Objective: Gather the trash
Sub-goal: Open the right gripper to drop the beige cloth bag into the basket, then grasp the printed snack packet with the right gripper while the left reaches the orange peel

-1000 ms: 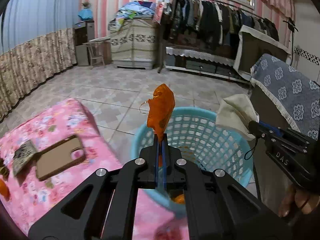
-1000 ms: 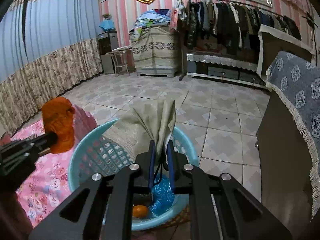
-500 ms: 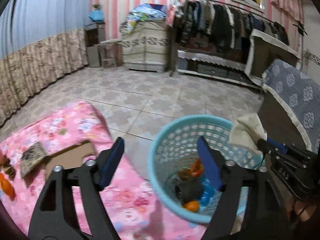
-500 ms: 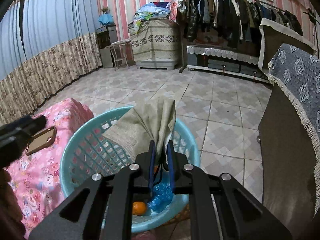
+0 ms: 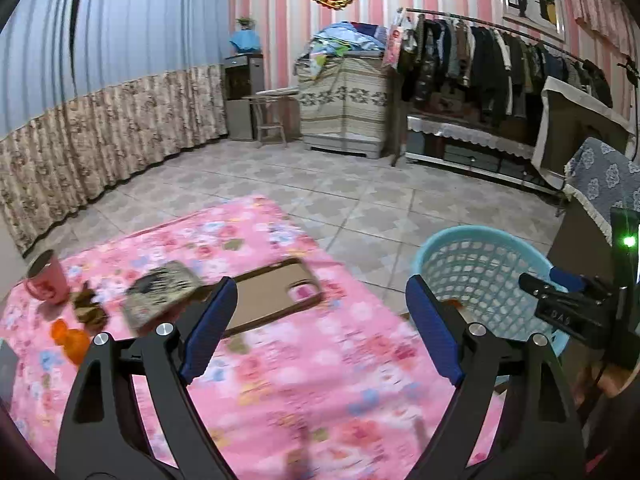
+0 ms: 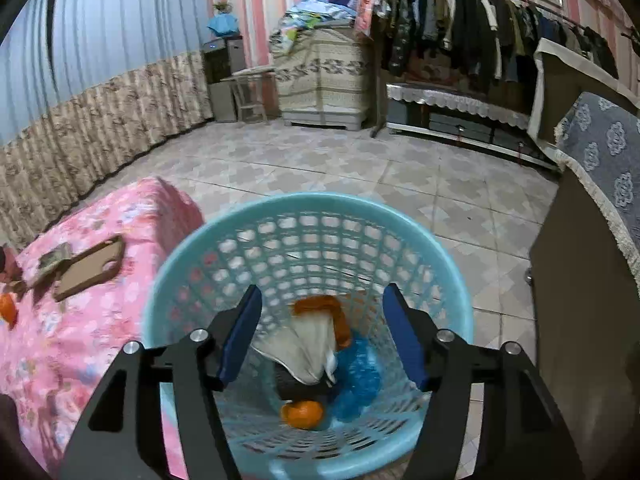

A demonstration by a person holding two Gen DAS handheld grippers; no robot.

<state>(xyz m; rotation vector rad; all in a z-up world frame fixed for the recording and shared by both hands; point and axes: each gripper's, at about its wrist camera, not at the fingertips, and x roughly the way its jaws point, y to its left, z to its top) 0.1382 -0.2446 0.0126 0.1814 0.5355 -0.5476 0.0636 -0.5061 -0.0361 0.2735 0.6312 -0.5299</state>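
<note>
So, left of the basket (image 5: pixel 440 246): peels (image 5: pixel 70 338) and scraps (image 5: pixel 90 308) sit on the cloth (image 5: pixel 320 380) | left gripper (image 5: pixel 320 328) wide open, empty | right gripper (image 6: pixel 322 334) wide open, empty, over the basket | risk: snagging the cloth or grabbing the phone case (image 5: pixel 276 296).

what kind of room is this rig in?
Most likely a lived-in bedroom or living space in a home: a clothes rack full of hanging garments, a pile of folded bedding on a draped cabinet, floor-length curtains and a pink floral tablecloth.
</note>
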